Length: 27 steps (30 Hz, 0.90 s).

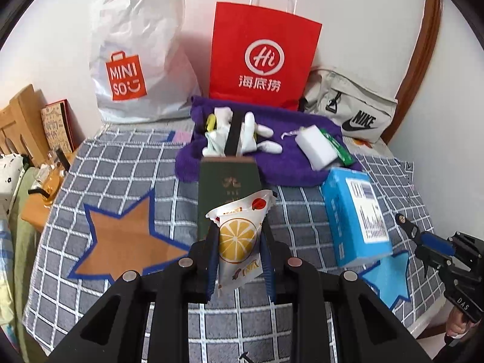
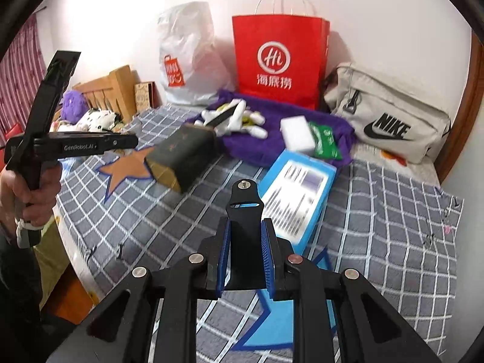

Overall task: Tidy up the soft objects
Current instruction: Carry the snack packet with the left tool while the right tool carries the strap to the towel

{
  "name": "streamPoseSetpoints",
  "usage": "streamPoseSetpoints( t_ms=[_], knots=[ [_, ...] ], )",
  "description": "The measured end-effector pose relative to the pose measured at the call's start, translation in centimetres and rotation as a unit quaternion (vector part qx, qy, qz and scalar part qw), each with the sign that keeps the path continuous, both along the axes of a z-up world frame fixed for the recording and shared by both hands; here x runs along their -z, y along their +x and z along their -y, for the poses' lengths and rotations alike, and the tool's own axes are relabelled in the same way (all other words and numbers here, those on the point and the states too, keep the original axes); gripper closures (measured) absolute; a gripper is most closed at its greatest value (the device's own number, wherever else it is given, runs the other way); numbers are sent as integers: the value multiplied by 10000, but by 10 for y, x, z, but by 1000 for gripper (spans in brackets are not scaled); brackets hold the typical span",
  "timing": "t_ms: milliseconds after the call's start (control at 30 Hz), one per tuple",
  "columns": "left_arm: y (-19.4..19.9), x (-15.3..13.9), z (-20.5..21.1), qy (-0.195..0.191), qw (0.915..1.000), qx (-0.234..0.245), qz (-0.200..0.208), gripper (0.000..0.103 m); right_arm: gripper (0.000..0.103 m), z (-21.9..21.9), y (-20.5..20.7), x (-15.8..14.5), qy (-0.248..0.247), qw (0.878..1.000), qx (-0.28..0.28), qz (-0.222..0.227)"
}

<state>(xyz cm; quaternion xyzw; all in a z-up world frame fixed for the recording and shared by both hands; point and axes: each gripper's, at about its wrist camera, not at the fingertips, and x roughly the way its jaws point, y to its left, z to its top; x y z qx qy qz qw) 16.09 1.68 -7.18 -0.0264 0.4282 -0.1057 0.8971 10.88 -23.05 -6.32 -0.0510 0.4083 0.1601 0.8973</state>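
Note:
My left gripper [image 1: 240,242] is shut on a soft white packet with an orange-slice print [image 1: 239,236] and holds it above the checked blanket [image 1: 127,163]. My right gripper [image 2: 245,239] is shut on a black strap-like mount piece with a screw on top [image 2: 245,208]. A purple towel [image 1: 290,163] lies at the back with a white plush toy [image 1: 239,134], a white sponge block [image 1: 316,145] and a green packet [image 1: 338,146] on it. The towel [image 2: 272,148], the toy [image 2: 236,118] and the sponge [image 2: 298,134] also show in the right wrist view.
A dark green box [image 1: 227,193] and a blue box [image 1: 354,214] lie on the blanket. A white MINISO bag [image 1: 139,57], a red paper bag [image 1: 263,51] and a beige Nike bag [image 1: 354,106] stand against the wall. A wooden headboard [image 1: 18,115] is at the left.

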Motion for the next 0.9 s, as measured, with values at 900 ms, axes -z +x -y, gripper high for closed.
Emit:
streamPoseSetpoints(
  t_ms=[900],
  knots=[
    [96,-15,18,62,9999,-90,44,79,83,24,139,-31,535,9965,561,310]
  ],
)
